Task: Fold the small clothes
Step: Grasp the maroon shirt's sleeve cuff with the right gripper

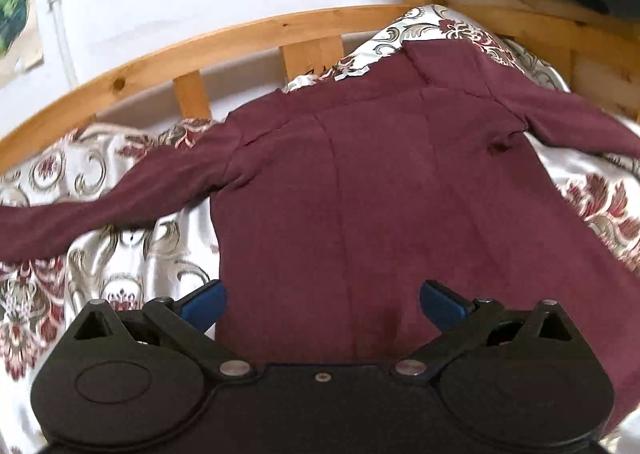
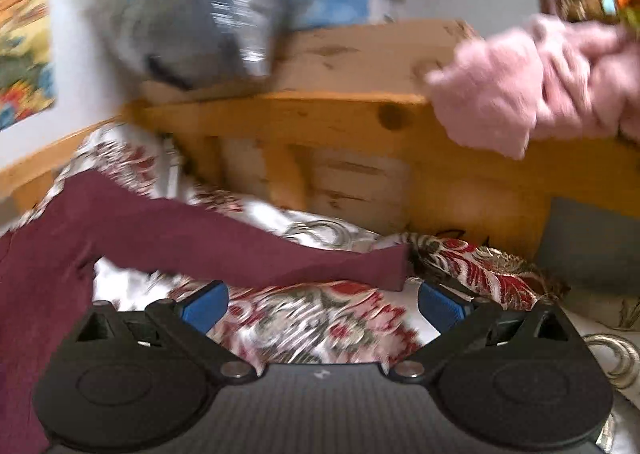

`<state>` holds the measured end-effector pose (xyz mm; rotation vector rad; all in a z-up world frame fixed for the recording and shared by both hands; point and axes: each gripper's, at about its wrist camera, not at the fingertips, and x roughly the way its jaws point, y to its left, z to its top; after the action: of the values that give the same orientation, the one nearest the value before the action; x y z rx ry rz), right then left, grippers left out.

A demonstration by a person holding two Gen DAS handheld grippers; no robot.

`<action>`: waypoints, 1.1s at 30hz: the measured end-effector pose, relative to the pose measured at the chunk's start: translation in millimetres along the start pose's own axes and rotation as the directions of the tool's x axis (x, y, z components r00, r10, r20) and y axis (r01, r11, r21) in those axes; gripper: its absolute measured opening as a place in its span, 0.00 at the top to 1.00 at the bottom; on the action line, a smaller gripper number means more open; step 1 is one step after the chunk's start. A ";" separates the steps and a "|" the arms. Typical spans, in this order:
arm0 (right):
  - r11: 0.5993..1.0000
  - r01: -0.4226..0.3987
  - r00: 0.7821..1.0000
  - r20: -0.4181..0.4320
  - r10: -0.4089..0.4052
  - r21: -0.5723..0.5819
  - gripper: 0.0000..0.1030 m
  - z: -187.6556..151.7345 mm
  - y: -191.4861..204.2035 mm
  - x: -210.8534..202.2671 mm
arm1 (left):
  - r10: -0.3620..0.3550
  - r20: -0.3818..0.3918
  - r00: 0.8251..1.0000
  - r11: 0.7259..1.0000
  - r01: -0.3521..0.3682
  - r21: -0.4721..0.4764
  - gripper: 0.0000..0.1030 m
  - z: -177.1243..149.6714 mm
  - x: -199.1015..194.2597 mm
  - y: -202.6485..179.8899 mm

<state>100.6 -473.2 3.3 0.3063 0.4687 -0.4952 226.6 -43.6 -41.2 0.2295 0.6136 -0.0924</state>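
A small maroon long-sleeved top (image 1: 360, 182) lies spread flat on a floral satin bedspread (image 1: 120, 254), sleeves stretched out to both sides. My left gripper (image 1: 322, 300) is open and empty, hovering over the top's lower hem, blue pads apart. In the right wrist view the top's right sleeve (image 2: 240, 250) runs across the bedspread (image 2: 312, 318) to its cuff just beyond my right gripper (image 2: 322, 300). That gripper is open and empty, slightly below the cuff. The view is motion-blurred.
A wooden bed rail (image 1: 200, 42) curves behind the top, with a white wall above. A wooden headboard (image 2: 360, 126) stands ahead on the right, with a pink fluffy garment (image 2: 532, 86) and a grey-blue garment (image 2: 208, 14) draped on it.
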 end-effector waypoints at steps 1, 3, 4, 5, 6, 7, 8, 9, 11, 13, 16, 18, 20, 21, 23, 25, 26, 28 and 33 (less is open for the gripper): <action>1.000 0.007 1.000 -0.021 -0.006 0.026 0.00 5.4 -4.9 9.3 | -0.002 0.012 1.000 1.000 0.002 0.008 0.01 -3.6 0.3 1.6; 0.997 0.018 0.998 -0.055 -0.015 0.068 0.00 12.5 -9.8 23.4 | -0.011 0.028 1.000 1.000 0.011 0.026 0.01 -10.3 1.4 3.1; 0.995 0.029 0.997 -0.072 -0.022 0.096 0.00 18.4 -13.7 31.9 | -0.018 0.036 0.999 0.999 0.017 0.037 0.01 -13.0 2.1 4.2; 0.991 0.045 0.996 -0.088 -0.034 0.129 0.00 23.7 -17.7 39.8 | -0.022 0.047 0.999 0.999 0.020 0.047 0.01 -15.4 2.4 4.7; 0.985 0.062 0.994 -0.101 -0.046 0.160 0.00 25.4 -18.8 45.4 | -0.020 0.057 0.998 0.999 0.017 0.051 0.01 -17.4 2.4 5.4; 0.978 0.086 0.991 -0.118 -0.065 0.189 0.00 28.8 -22.0 53.3 | -0.021 0.061 0.998 0.999 0.018 0.049 0.01 -18.4 3.1 6.0; 0.971 0.121 0.986 -0.142 -0.092 0.206 0.00 31.2 -24.0 62.4 | -0.027 0.062 0.998 0.999 0.024 0.043 0.01 -18.8 3.1 7.2; 0.963 0.165 0.977 -0.170 -0.129 0.213 0.00 32.6 -25.8 69.3 | -0.035 0.060 0.998 0.999 0.033 0.035 0.01 -18.2 3.5 8.5; 0.943 0.259 0.953 -0.213 -0.215 0.207 0.00 32.3 -28.3 82.2 | -0.047 0.059 0.997 0.999 0.047 0.010 0.01 -18.3 2.5 10.0; 0.930 0.304 0.940 -0.221 -0.259 0.205 0.04 29.7 -29.5 87.0 | -0.057 0.057 0.997 0.998 0.057 -0.014 0.01 -18.8 2.0 12.2; 0.927 0.315 0.936 -0.225 -0.269 0.202 0.26 24.6 -26.5 90.5 | -0.066 0.060 0.996 0.998 0.067 -0.016 0.01 -20.1 1.2 14.1; 0.926 0.311 0.937 -0.235 -0.260 0.214 0.45 21.6 -26.3 92.8 | -0.063 0.069 0.996 0.998 0.064 -0.012 0.01 -20.8 -0.7 15.4; 0.921 0.306 0.940 -0.232 -0.251 0.241 0.67 21.4 -24.4 92.4 | -0.065 0.076 0.995 0.998 0.066 -0.015 0.01 -19.7 -2.4 18.3; 0.917 0.314 0.940 -0.214 -0.265 0.245 0.75 22.6 -20.2 88.8 | -0.061 0.080 0.995 0.998 0.063 -0.019 0.01 -18.8 -3.7 19.8; 0.924 0.315 0.946 -0.151 -0.287 0.218 0.83 28.1 -9.0 77.1 | -0.051 0.092 0.994 0.997 0.055 -0.045 0.01 -16.2 -7.5 25.0; 0.943 0.283 0.959 -0.076 -0.274 0.177 0.86 36.8 8.5 63.7 | -0.052 0.106 0.993 0.995 0.060 -0.080 0.01 -13.4 -12.0 33.4; 0.954 0.264 0.965 -0.026 -0.263 0.145 0.87 41.4 20.8 55.8 | -0.050 0.110 0.993 0.993 0.061 -0.099 0.01 -11.7 -13.5 37.8; 0.976 0.214 0.971 0.095 -0.218 0.047 0.87 50.3 53.9 36.1 | -0.035 0.111 0.993 0.989 0.050 -0.139 0.01 -8.6 -16.3 47.4; 0.983 0.035 0.959 0.283 0.017 -0.179 0.88 59.9 136.9 -10.0 | 0.158 0.086 0.984 0.976 -0.143 -0.163 0.01 -3.0 -20.1 62.0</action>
<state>185.1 -377.9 82.2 0.0540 0.2328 -0.4921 218.0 17.7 -20.4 0.1184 0.5009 0.0904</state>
